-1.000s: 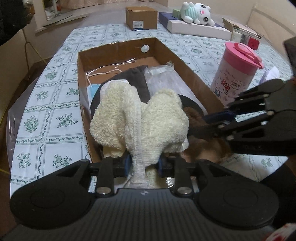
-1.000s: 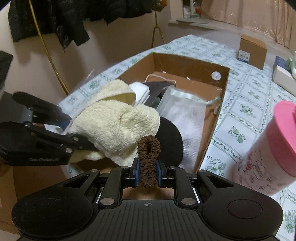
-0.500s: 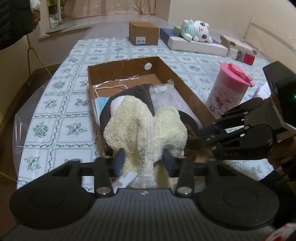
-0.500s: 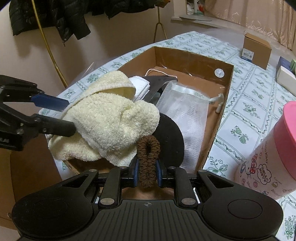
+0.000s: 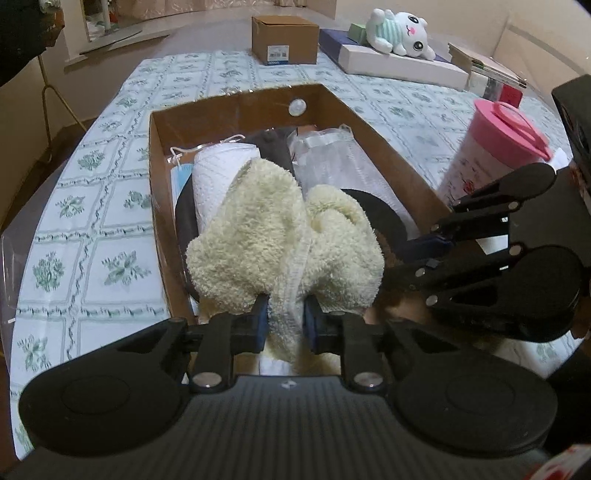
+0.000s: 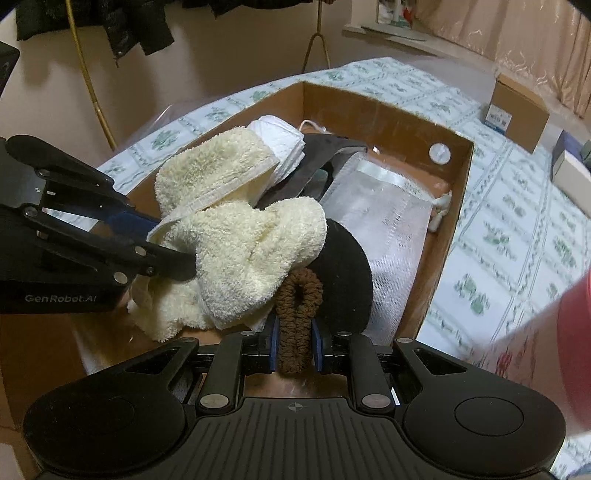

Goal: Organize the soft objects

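Observation:
A cream fluffy towel [image 5: 280,240] lies bunched over the near end of a brown cardboard box [image 5: 162,192]. My left gripper [image 5: 284,321] is shut on the towel's white hem. The towel also shows in the right wrist view [image 6: 240,236], with the left gripper [image 6: 166,240] coming in from the left. My right gripper [image 6: 295,339] is shut on a brown hair scrunchie [image 6: 297,310], just in front of the towel at the box's near end. In the left wrist view the right gripper [image 5: 421,254] reaches in from the right beside the towel.
The box [image 6: 458,206] also holds a folded white cloth [image 5: 218,173], a dark garment [image 5: 273,147], a clear mesh bag [image 6: 384,221], a black disc [image 6: 347,280] and a face mask [image 5: 181,173]. A pink-lidded cup [image 5: 491,155], a small carton [image 5: 284,38] and a plush toy [image 5: 399,27] stand on the patterned tablecloth.
Half a second ago my left gripper stood open around the towel; now it is shut on the hem again and closer to the box. The right gripper keeps the scrunchie and has moved nearer the towel.

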